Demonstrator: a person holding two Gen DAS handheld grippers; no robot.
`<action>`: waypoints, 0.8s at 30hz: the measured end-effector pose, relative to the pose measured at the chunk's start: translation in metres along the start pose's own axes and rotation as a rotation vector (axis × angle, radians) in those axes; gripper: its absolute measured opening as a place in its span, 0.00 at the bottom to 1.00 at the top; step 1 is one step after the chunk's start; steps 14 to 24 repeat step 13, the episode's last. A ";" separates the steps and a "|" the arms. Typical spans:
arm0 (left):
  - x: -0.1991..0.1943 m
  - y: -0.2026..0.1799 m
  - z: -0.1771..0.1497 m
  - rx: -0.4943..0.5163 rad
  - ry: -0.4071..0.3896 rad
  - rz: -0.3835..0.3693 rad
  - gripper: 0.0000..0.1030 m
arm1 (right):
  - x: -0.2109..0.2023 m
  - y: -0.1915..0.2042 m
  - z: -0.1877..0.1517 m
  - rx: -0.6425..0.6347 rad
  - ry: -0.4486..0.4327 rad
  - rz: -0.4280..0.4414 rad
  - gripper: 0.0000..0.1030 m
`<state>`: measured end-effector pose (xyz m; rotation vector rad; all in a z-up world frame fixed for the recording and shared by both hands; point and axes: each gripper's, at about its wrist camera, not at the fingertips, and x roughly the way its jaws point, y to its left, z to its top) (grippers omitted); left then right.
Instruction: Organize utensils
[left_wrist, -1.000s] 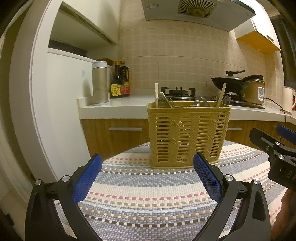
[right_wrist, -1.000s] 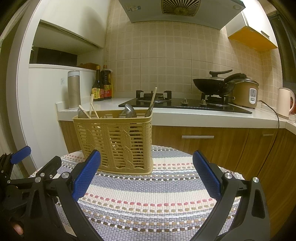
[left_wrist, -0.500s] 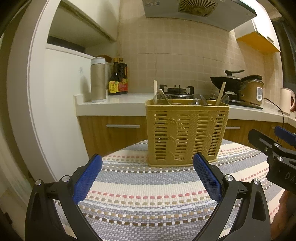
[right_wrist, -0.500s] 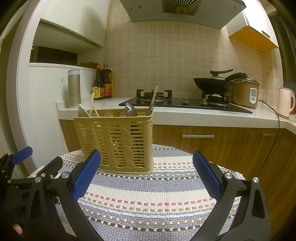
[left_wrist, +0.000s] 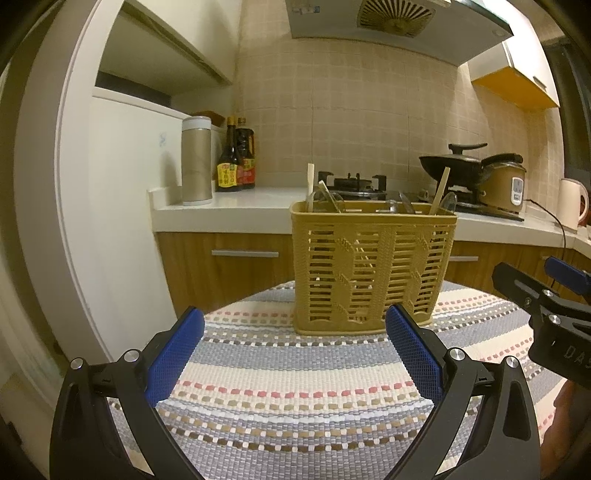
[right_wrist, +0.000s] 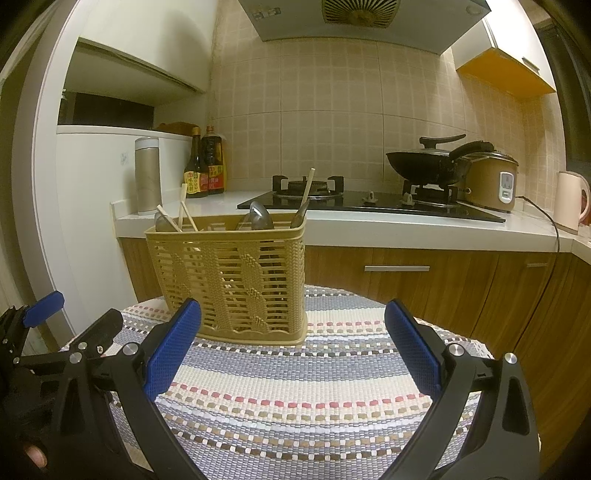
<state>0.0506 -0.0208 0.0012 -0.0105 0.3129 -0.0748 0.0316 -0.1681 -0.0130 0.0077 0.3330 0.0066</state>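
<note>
A tan plastic utensil basket (left_wrist: 371, 269) stands upright on a striped woven cloth (left_wrist: 295, 373); it also shows in the right wrist view (right_wrist: 232, 280). Spoons (right_wrist: 258, 218) and wooden chopsticks (right_wrist: 307, 186) stick out of its top, sorted toward its two ends. My left gripper (left_wrist: 293, 354) is open and empty, a short way in front of the basket. My right gripper (right_wrist: 291, 349) is open and empty, in front and to the right of the basket. Each gripper shows at the edge of the other's view.
Behind the table runs a white counter (left_wrist: 229, 210) with wooden drawers, a steel flask (left_wrist: 196, 160), sauce bottles (left_wrist: 234, 162), a gas hob (right_wrist: 369, 201), a black wok (right_wrist: 432, 158), a rice cooker (right_wrist: 491, 181) and a kettle (right_wrist: 572, 199). A white fridge (left_wrist: 122, 206) stands at left.
Both grippers have tilted down and lowered slightly, so the basket sits a little higher in each view. Both stay open and empty. The basket has not moved.
</note>
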 end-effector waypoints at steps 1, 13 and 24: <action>-0.001 0.000 0.000 -0.002 -0.005 -0.002 0.92 | 0.000 0.001 0.000 -0.003 -0.001 0.000 0.92; 0.003 0.008 0.001 -0.051 0.027 -0.008 0.93 | -0.001 0.003 0.000 -0.017 -0.003 -0.004 0.92; 0.003 0.008 0.001 -0.051 0.027 -0.008 0.93 | -0.001 0.003 0.000 -0.017 -0.003 -0.004 0.92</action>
